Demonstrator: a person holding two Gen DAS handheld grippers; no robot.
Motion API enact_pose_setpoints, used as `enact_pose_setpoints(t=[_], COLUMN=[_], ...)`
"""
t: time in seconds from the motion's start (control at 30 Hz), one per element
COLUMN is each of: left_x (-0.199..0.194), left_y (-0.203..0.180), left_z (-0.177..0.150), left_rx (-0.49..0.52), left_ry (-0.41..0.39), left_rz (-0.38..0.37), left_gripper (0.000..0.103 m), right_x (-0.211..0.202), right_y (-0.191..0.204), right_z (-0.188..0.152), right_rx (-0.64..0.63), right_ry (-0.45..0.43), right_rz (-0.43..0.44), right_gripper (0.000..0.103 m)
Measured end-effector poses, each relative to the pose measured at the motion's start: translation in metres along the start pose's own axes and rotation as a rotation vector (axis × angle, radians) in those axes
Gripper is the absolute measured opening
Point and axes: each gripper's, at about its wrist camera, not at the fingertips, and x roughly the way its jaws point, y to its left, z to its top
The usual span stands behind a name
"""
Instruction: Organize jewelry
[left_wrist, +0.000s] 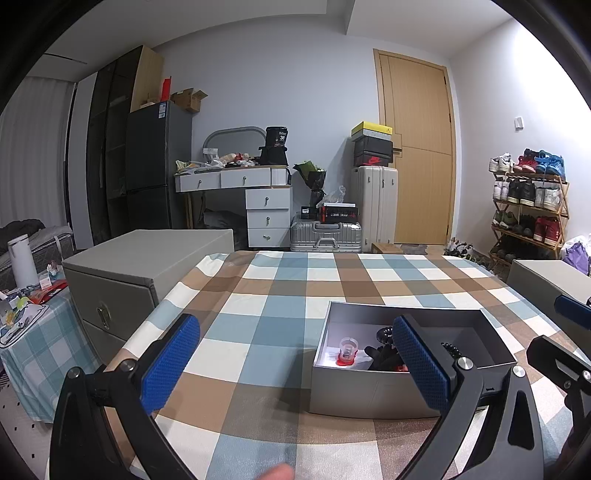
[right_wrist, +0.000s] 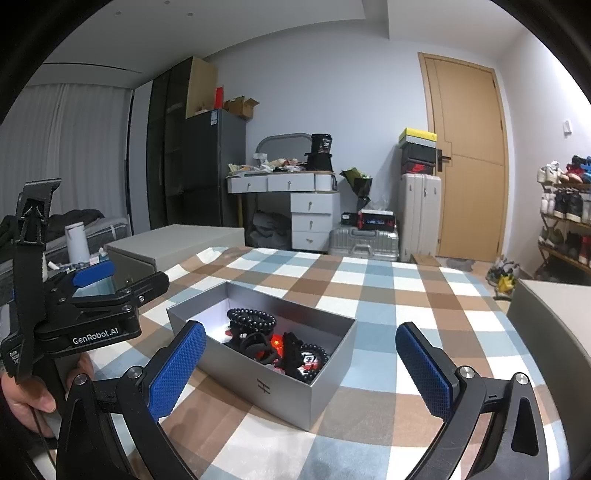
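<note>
On the checked-cloth counter, black bead bracelets lie heaped inside the open grey cardboard box; both claws, left and right, hang spread, holding nothing. Sorting looks finished or pending.

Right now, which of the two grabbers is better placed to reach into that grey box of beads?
Probably the right gripper: its open jaws frame the grey box and beaded bracelets centrally. The left gripper sits beside the box, offset to its left.

Checked tablecloth covers the table. Behind: wooden door, upright suitcase, white drawer unit, dark fridge. Shoe rack at right wall.
</note>
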Motion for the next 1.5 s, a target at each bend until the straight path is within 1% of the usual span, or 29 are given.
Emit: enact_pose_setpoints(t=[0.3,1.5], left_x=[0.0012,0.0029], left_y=[-0.0037,-0.0034], left_z=[0.0016,0.0002], left_rx=[0.003,0.003], left_ry=[0.003,0.004], left_rz=[-0.01,-0.01], left_gripper=[0.102,0.102], right_x=[-0.0001,-0.0003], right_y=[-0.0001,-0.0002], right_z=[0.0001,0.0003], right_rx=[0.0,0.0], right_ry=[-0.002,-0.001], right_rz=[0.0,-0.001], right_gripper=[0.103,0.103])
